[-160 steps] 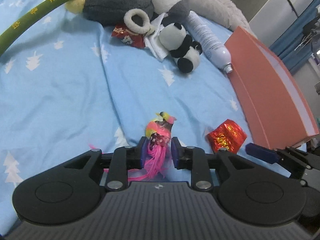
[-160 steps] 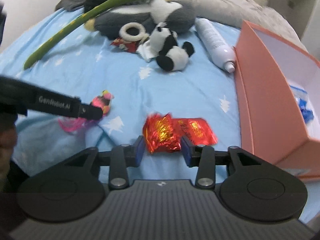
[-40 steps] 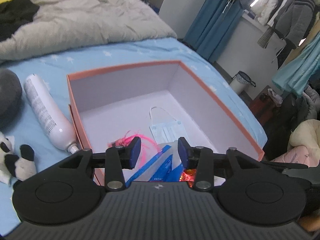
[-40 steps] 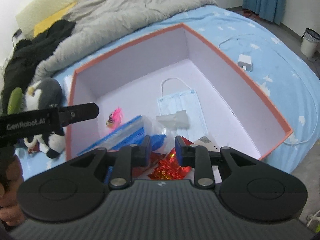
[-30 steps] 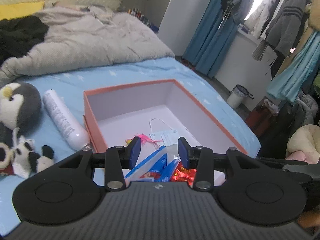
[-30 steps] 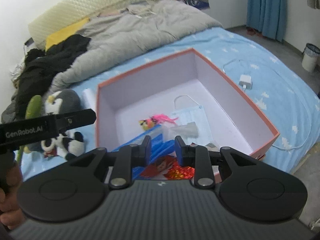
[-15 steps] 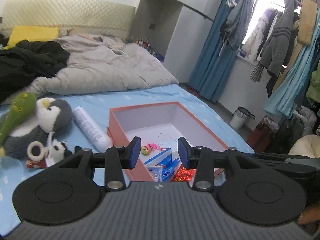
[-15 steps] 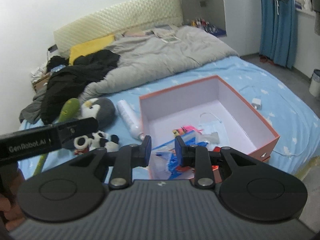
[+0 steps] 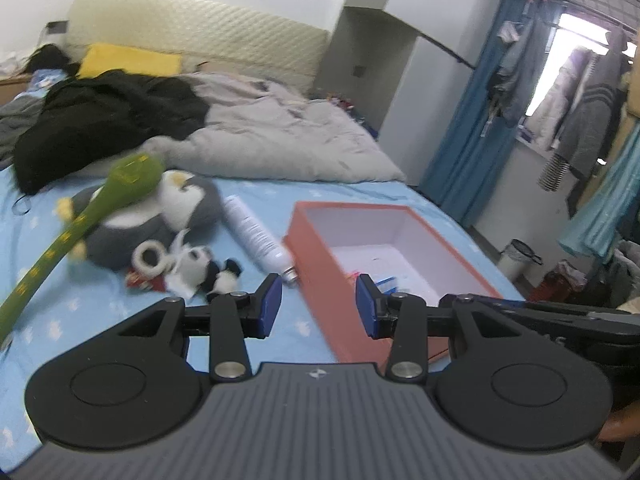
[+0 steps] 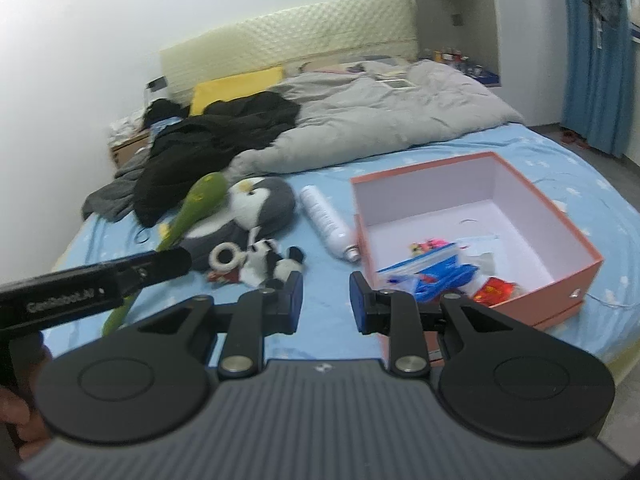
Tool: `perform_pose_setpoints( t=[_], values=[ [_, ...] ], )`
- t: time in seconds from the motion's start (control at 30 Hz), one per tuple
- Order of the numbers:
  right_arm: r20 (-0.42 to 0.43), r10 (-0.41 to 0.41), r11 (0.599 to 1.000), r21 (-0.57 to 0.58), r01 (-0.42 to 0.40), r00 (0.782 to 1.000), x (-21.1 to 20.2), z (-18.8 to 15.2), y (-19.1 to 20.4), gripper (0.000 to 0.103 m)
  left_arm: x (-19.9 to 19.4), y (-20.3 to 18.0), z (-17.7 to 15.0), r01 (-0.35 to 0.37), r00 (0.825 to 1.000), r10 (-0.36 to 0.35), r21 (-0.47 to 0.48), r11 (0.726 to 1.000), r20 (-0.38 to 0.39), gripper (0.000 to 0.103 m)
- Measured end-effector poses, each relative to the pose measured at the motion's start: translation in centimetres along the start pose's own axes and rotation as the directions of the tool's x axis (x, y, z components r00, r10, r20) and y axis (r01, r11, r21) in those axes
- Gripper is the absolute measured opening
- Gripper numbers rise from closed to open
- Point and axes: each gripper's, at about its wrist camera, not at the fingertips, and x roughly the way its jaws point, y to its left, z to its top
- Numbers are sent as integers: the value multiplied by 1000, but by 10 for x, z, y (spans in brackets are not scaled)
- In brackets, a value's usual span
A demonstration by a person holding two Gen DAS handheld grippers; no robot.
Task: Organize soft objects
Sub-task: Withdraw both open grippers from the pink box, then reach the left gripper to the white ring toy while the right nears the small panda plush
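Both my grippers, left gripper [image 9: 316, 302] and right gripper [image 10: 326, 300], hang parted and empty; the panda [image 9: 202, 270] lies far-left, nearer the left.

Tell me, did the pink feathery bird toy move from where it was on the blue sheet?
Yes. The pink bird toy now lies inside the orange box, to the right of the white bottle.

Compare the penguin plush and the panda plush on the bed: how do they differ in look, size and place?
The penguin plush is grey and white; the panda plush is black and white. The penguin is clearly bigger than the panda. The penguin has a green plush stick lying over it; the panda has nothing on top. Both lie on the blue sheet, outside the orange box.
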Motion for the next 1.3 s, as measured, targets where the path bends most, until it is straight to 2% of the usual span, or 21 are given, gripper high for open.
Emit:
perform_pose_setpoints(
  t=[0.3, 0.47, 0.8, 0.87, 1.1, 1.3],
  values=[
    [-40, 81, 996, -37, -83, 996, 9, -23, 23, 29, -9, 26, -18, -92, 996, 91, -42, 995, -22, 47],
    [-55, 113, 992, -58, -116, 992, 16, -36, 30, 29, 0, 40, -25, -135, 990, 132, -66, 989, -47, 47],
    [-99, 132, 985, -95, -142, 986, 47, -46, 46, 29, 26, 77, -39, -163, 984, 151, -123, 979, -96, 47],
    [-103, 133, 985, -97, -143, 986, 52, -48, 48, 35, 29, 85, -39, -168, 983, 156, -127, 978, -97, 47],
    [-129, 143, 981, -113, -158, 981, 83, -51, 53, 37, 58, 116, -37, -209, 974, 193, -146, 967, -118, 47],
    [-161, 139, 978, -136, -162, 977, 130, -47, 52, 58, 113, 148, -32, -235, 966, 211, -169, 957, -150, 46]
  ],
)
